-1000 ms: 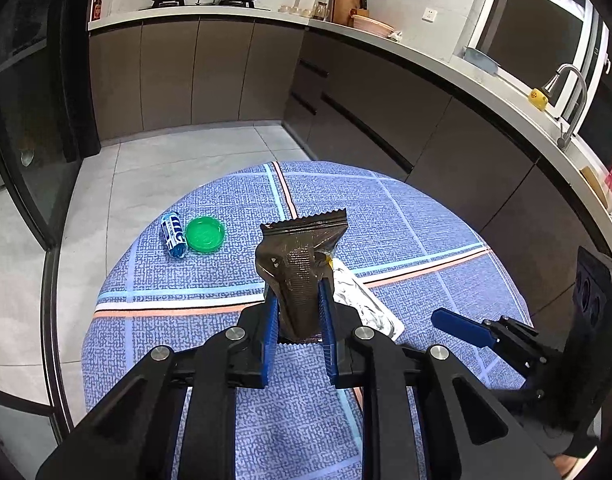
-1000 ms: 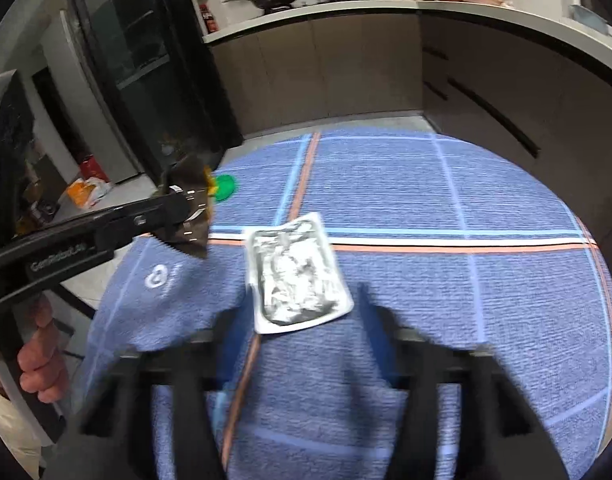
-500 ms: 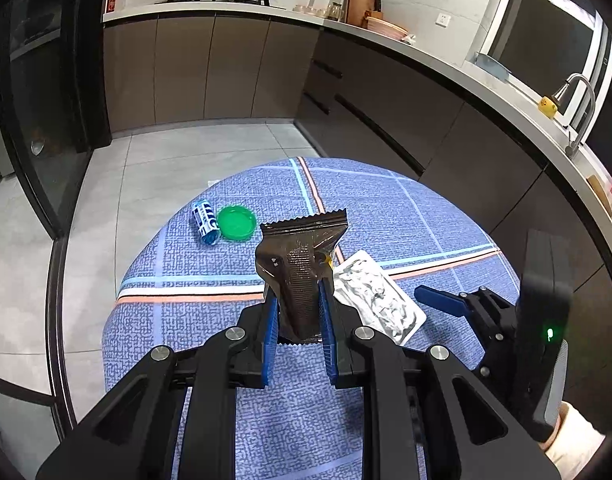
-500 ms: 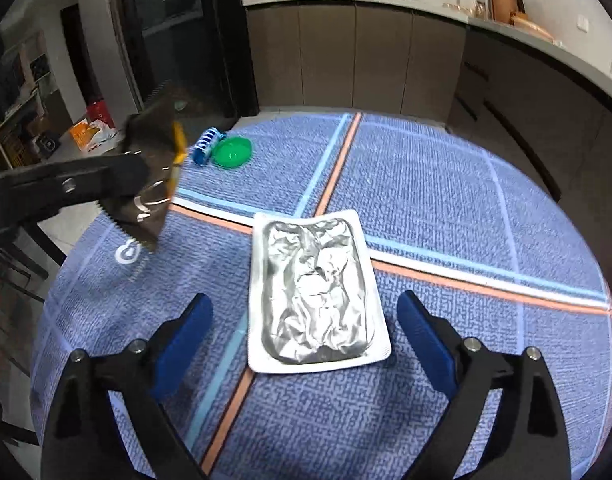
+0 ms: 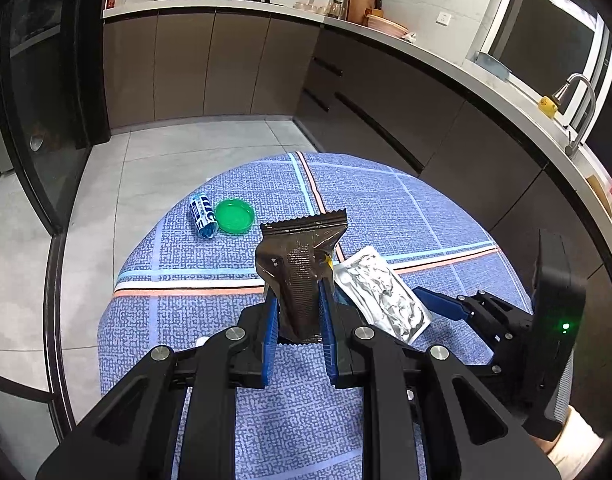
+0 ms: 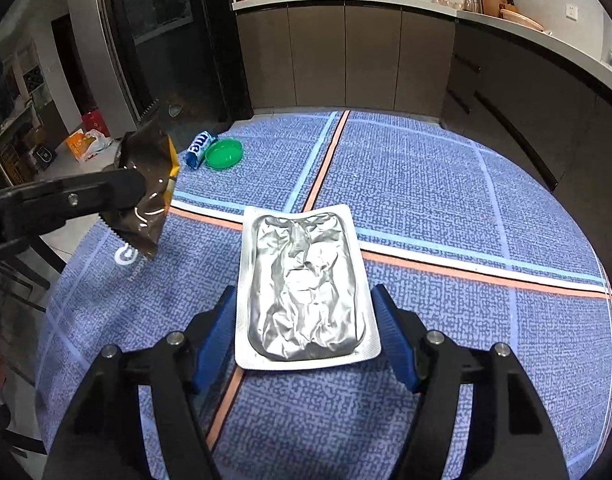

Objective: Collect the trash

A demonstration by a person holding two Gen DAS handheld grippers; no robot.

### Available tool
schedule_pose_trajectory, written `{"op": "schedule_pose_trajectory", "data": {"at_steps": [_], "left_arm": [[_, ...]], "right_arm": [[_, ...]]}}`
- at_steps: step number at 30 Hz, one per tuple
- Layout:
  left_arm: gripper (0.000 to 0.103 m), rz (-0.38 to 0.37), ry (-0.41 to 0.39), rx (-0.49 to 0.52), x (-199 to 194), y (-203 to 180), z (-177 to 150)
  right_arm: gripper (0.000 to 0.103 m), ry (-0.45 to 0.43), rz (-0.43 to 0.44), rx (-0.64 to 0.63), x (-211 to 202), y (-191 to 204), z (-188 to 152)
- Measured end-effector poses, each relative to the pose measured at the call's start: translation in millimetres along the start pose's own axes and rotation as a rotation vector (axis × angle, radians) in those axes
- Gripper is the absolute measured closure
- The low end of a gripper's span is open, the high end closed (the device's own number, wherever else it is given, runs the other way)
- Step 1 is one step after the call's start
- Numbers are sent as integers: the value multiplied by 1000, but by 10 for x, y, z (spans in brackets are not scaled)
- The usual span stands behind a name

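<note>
Trash lies across the blue-clothed worktop [image 6: 446, 184]: far left I see a candy roll [image 6: 197, 148] touching a green lid [image 6: 224, 153]. My left tongs [image 5: 297, 320] clamp a dark wrapper [image 5: 301, 264] held aloft. My right tongs [image 6: 303, 328] are closing around the foil pack [image 6: 303, 280] lying flat, pads not yet pressing.

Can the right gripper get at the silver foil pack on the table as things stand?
Probably yes. The right gripper already straddles the foil pack, jaws closing, pads not yet on it. Nothing lies over the pack; the left gripper holds its brown wrapper off to the side.
</note>
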State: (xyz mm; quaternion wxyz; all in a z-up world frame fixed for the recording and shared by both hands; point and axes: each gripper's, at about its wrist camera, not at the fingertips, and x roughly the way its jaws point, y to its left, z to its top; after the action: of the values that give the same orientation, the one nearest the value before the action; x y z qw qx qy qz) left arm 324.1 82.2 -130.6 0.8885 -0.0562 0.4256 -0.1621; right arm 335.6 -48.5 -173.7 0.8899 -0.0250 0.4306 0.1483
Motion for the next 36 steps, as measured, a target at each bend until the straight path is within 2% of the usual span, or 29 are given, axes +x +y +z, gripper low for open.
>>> {"op": "schedule_pose_trajectory", "data": {"at_steps": [7,15,24,36], "left_arm": [[86,-19,-25,18,-159,-130,31],[86,-56,-55,73,-370,-484,80],[86,-113,-77,163,-542,-1079,92],[86,-213,-73,291,-472,-2053,78]], "right_arm": [[36,-56,13,25,-360,-129,-13],[36,-146,0,49,-941,-334,-84],[36,-236,-40,116,-1544,-751,-277],[36,-310,-154,207,-2183,-1439,-798]]}}
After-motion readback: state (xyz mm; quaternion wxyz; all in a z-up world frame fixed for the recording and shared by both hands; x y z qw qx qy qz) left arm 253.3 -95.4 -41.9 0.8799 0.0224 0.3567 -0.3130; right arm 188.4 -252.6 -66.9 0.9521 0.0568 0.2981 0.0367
